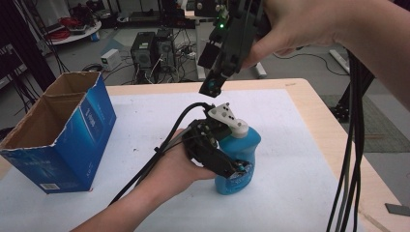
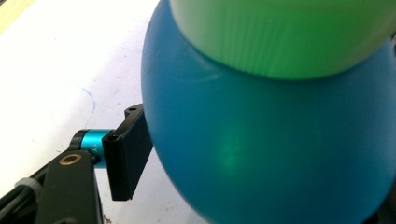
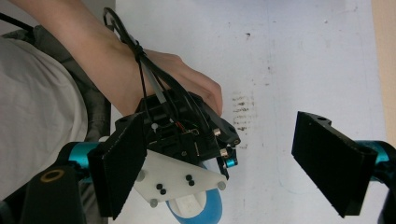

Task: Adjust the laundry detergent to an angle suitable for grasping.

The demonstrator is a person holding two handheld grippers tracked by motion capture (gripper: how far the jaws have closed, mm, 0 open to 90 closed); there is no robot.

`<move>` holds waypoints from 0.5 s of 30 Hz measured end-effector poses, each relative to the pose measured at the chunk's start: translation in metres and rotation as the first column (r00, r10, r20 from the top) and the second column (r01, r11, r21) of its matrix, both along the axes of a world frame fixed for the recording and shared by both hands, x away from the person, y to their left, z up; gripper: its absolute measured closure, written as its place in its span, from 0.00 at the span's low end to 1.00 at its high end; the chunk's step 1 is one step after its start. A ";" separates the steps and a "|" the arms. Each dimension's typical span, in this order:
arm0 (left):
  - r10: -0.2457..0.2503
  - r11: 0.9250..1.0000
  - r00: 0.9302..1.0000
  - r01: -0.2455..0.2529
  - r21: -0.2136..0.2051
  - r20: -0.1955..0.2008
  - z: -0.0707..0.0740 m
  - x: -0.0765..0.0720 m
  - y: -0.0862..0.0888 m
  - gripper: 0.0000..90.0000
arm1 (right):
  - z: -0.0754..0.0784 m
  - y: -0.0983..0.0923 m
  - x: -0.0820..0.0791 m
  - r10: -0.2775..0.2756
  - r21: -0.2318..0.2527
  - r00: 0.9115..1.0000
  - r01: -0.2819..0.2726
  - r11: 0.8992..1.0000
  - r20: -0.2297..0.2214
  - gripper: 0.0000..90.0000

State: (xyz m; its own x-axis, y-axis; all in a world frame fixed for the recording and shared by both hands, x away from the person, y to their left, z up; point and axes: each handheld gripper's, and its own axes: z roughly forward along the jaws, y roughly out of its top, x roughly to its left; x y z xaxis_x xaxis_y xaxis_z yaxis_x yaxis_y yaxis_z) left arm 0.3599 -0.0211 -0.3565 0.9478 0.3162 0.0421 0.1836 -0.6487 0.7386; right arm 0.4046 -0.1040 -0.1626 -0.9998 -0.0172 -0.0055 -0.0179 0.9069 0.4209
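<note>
So my left gripper (image 1: 231,166) has its jaws around the belly of the blue bottle (image 1: 240,157). In the left gripper view one black pad sits right against the bottle's side and the other is hidden behind it, so I can't swear both press, but it looks like a grip with the jaws about halfway in. The bottle stands upright on the white surface (image 1: 290,193), roughly in the middle of it, pale cap (image 1: 240,129) on top. My left hand (image 1: 174,166) comes at the bottle from its left side, cable trailing back along my forearm.

My right gripper (image 1: 212,87) hangs above the bottle, pointing down at it, not touching anything. In the right gripper view its jaws stand wide apart with nothing between them, the bottle cap and my left gripper sitting below.

Well to the left of the bottle there's an open blue cardboard box (image 1: 63,130), near the surface's left edge.
</note>
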 end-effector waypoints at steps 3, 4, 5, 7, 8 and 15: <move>-0.002 1.000 1.000 0.002 0.001 -0.004 0.000 0.000 0.000 0.30 | 0.000 0.000 0.000 0.002 0.001 1.000 -0.002 1.000 0.000 0.19; -0.006 1.000 1.000 0.006 -0.002 -0.005 0.000 0.001 -0.001 0.32 | 0.000 0.000 0.000 0.002 0.000 1.000 -0.002 1.000 0.002 0.19; -0.007 1.000 1.000 0.007 0.001 -0.005 0.000 0.000 -0.001 0.33 | 0.000 0.000 0.000 0.000 0.000 1.000 0.000 1.000 0.001 0.19; -0.014 1.000 1.000 0.014 -0.001 -0.004 0.000 0.000 -0.001 0.34 | 0.000 0.000 0.000 0.000 -0.001 1.000 0.000 1.000 -0.001 0.19; -0.016 1.000 1.000 0.016 -0.003 -0.006 0.000 0.000 -0.001 0.36 | -0.001 0.000 0.000 0.000 -0.002 1.000 0.000 1.000 0.000 0.19; -0.033 0.999 0.999 0.033 -0.002 0.002 0.000 -0.001 -0.001 0.43 | -0.002 -0.001 0.001 -0.005 0.001 1.000 0.005 1.000 -0.003 0.19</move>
State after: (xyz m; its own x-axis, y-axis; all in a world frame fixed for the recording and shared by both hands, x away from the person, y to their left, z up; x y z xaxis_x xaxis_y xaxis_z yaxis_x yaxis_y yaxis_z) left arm 0.3589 -0.0225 -0.3560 0.9576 0.2849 0.0431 0.1608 -0.6526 0.7404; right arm 0.4052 -0.1050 -0.1647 -0.9999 -0.0124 -0.0022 -0.0121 0.9067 0.4217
